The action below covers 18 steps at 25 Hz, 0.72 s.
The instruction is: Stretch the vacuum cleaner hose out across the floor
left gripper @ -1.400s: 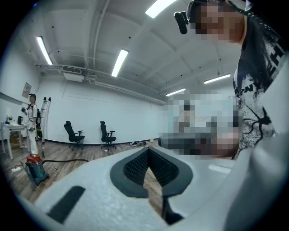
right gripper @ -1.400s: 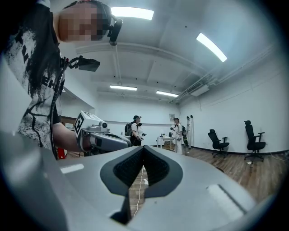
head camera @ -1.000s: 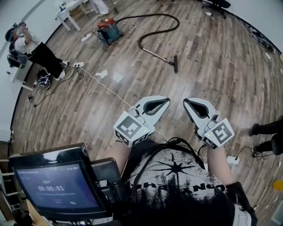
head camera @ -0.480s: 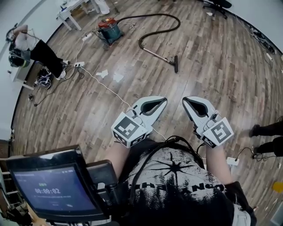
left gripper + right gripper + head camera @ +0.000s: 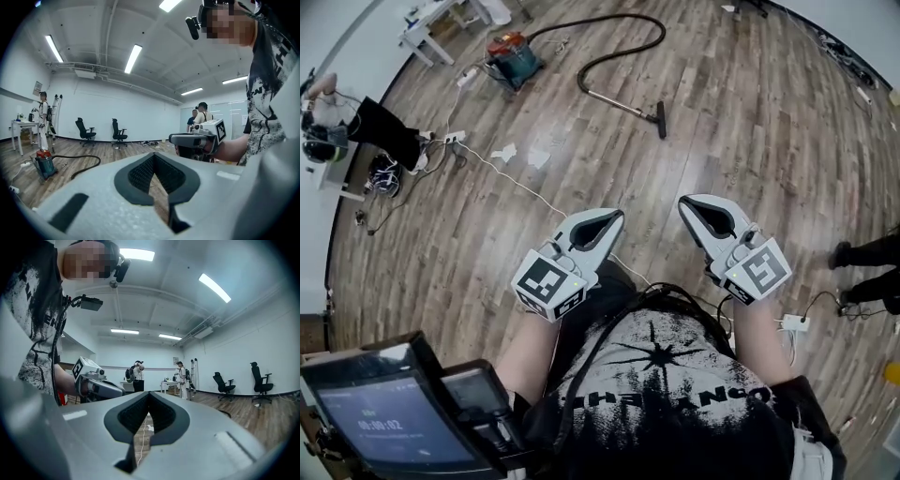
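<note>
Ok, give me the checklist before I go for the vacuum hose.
1. Both grippers empty: ok. Nothing sits between the jaws of the left hand-held gripper or the right hand-held gripper.
2. Jaws open, ready to grasp: not ok. Both are shut.
3. Hose within reach: not ok. The hose lies curved far across the floor, near the vacuum cleaner.
4. Walking path clear: not ok. A white cable and paper scraps lie in between.
5. Hose firmly joined to the vacuum cleaner: cannot tell from here.
</note>
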Each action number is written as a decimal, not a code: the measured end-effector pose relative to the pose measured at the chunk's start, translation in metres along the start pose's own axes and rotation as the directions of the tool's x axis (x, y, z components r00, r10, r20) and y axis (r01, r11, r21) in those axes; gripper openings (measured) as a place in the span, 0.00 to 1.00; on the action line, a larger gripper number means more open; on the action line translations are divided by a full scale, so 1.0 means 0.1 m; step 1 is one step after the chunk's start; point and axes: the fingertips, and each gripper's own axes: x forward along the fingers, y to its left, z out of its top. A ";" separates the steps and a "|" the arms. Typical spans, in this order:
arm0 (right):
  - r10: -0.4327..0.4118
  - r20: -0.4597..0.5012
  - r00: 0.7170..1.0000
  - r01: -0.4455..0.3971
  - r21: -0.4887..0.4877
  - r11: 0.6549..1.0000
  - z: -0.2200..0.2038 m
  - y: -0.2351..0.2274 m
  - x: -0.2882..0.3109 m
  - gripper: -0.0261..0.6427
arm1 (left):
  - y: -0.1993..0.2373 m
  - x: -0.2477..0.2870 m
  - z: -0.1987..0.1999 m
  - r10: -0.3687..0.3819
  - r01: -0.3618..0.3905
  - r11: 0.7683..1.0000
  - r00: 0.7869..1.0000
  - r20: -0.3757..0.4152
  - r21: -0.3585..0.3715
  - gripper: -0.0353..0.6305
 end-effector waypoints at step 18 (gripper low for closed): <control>-0.095 -0.091 0.991 0.093 -0.025 0.995 -0.17 -1.15 0.88 0.05 | 1.19 0.97 0.12 -0.145 0.145 0.989 0.989 -0.005 -0.028 0.05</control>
